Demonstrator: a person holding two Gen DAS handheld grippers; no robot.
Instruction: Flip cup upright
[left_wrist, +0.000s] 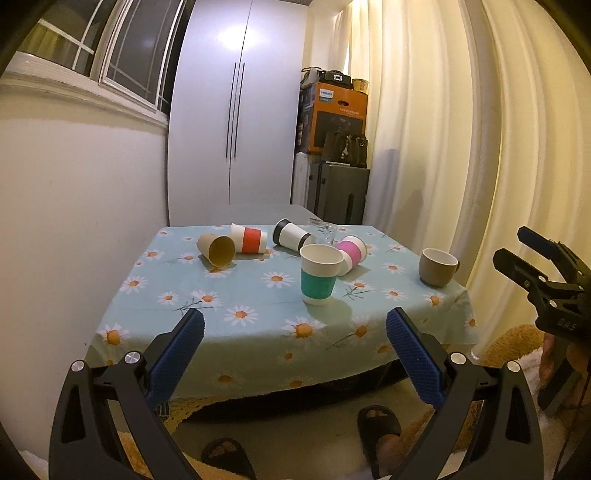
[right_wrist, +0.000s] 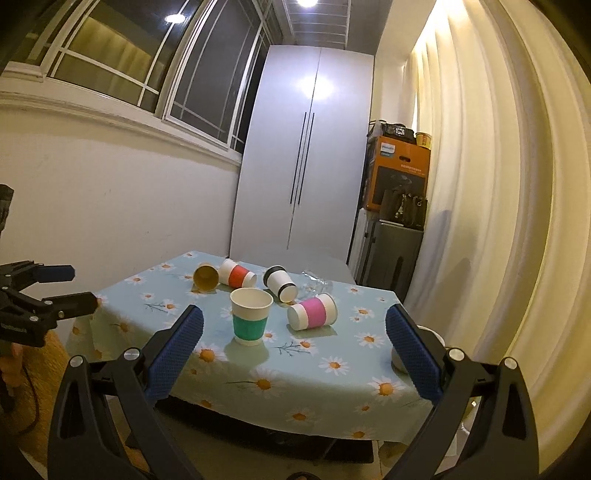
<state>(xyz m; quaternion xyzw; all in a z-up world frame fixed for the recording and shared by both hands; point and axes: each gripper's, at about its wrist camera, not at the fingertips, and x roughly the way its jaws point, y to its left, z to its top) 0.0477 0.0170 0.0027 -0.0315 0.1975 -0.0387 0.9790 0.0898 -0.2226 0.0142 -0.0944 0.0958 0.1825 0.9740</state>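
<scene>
Several paper cups are on the daisy tablecloth (left_wrist: 258, 325). A teal-banded cup (left_wrist: 320, 274) (right_wrist: 250, 316) stands upright near the middle. A pink-banded cup (left_wrist: 351, 254) (right_wrist: 313, 311), a black-banded cup (left_wrist: 293, 235) (right_wrist: 280, 283), a red-banded cup (left_wrist: 248, 239) (right_wrist: 237, 274) and a plain brown cup (left_wrist: 217, 250) (right_wrist: 206, 277) lie on their sides. A clear glass (left_wrist: 322, 229) (right_wrist: 314, 285) lies at the back. My left gripper (left_wrist: 294, 326) is open and empty, short of the table's front edge. My right gripper (right_wrist: 294, 325) is open and empty, also in front of the table.
A grey mug (left_wrist: 438, 266) stands upright at the table's right edge, partly hidden behind my right finger in the right wrist view (right_wrist: 432, 336). Curtains (left_wrist: 461, 147) hang on the right, a wall on the left, a wardrobe (left_wrist: 236, 110) and stacked boxes (left_wrist: 334, 118) behind.
</scene>
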